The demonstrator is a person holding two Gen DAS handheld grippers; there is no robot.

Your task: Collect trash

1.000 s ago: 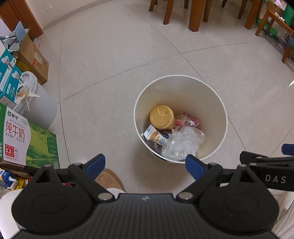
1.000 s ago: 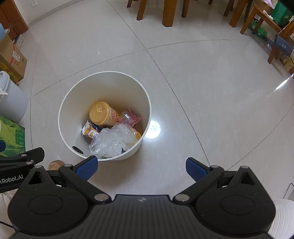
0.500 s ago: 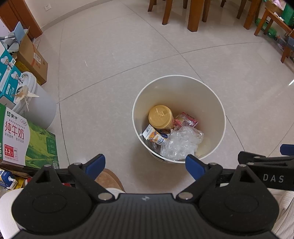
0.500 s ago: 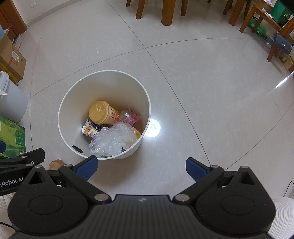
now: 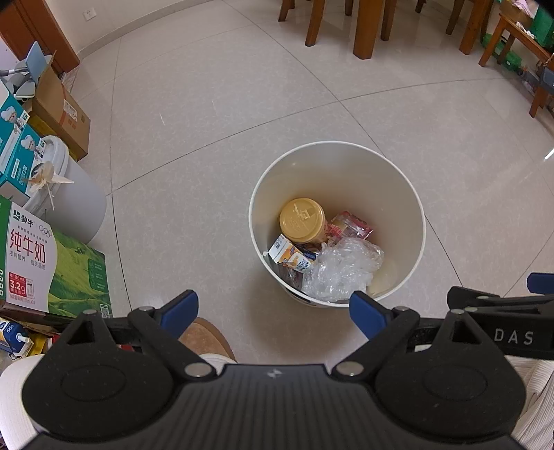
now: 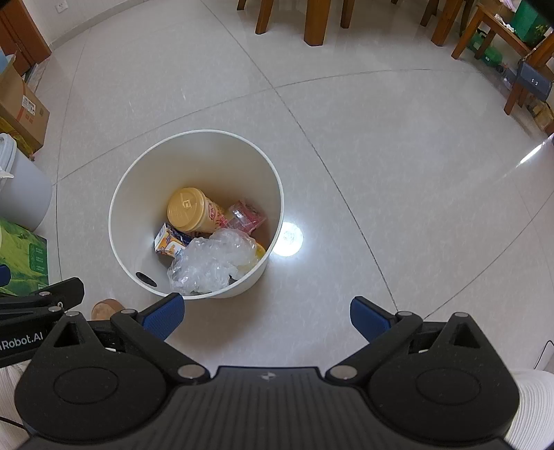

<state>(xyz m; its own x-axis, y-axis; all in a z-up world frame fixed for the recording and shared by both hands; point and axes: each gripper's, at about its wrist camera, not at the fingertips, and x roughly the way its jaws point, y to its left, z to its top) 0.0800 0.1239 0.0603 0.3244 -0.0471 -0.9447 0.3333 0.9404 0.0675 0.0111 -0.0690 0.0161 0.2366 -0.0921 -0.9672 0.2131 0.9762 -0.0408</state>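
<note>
1. The white bin (image 5: 337, 221) stands upright on the tiled floor (image 5: 214, 114), just ahead of both tools and clear of the chair legs (image 6: 315, 20) at the far edge.
2. The collected trash lies at the bottom of the bin: a yellow-lidded cup (image 5: 303, 219) on its side, a small carton (image 5: 289, 254), a red wrapper (image 5: 351, 225) and a crumpled clear plastic bag (image 5: 341, 266) on the near side. Judgement: with the floor around the bin bare of litter, collection appears complete or nearly so.
3. The left tool (image 5: 273, 309) has its blue fingers spread wide and holds nothing. It is held above the floor and looks down over the bin's near rim.
4. The right tool (image 6: 266, 316) is likewise spread wide and empty, held level with the left tool; the bin sits ahead and to its left.
5. Judgement: both tools are held back and high, consistent with inspecting the contents, not reaching in.
</note>
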